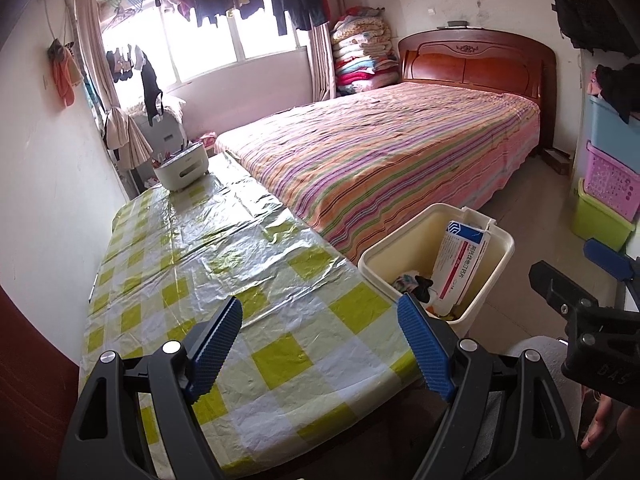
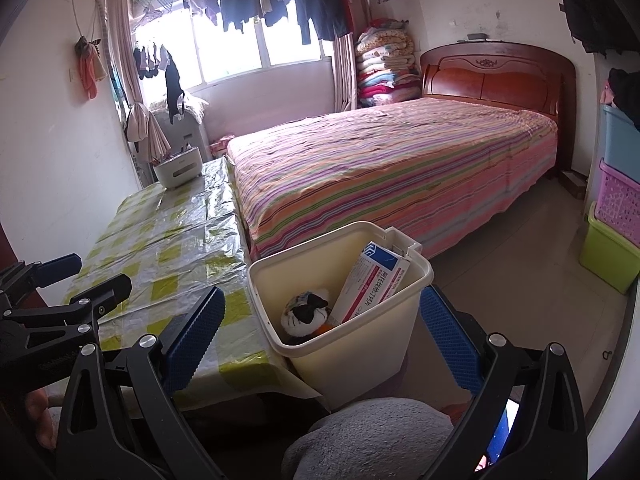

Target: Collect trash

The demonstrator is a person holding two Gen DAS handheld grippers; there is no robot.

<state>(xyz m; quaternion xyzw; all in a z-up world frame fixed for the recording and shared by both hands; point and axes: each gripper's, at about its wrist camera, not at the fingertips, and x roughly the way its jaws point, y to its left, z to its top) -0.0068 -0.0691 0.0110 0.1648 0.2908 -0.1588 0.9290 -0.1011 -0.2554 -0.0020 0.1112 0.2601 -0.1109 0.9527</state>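
Note:
A cream trash bin [image 1: 496,276] [image 2: 348,364] stands on the floor between the table and the bed. Inside it lean a white and red box [image 1: 460,268] [image 2: 372,284] and crumpled black, white and coloured wrappers [image 1: 416,286] [image 2: 306,312]. My left gripper [image 1: 320,344] is open and empty above the table's near end, left of the bin. My right gripper [image 2: 320,328] is open and empty, its jaws spread either side of the bin from the near side. The right gripper also shows at the right edge of the left wrist view [image 1: 592,280].
The table has a green-checked cloth under clear plastic [image 1: 224,264] [image 2: 168,240]. A white appliance [image 1: 182,168] [image 2: 176,168] sits at its far end. A striped bed [image 1: 400,152] lies beyond. Stacked plastic crates [image 1: 608,184] stand at right. A grey-clad knee [image 2: 368,440] is below the bin.

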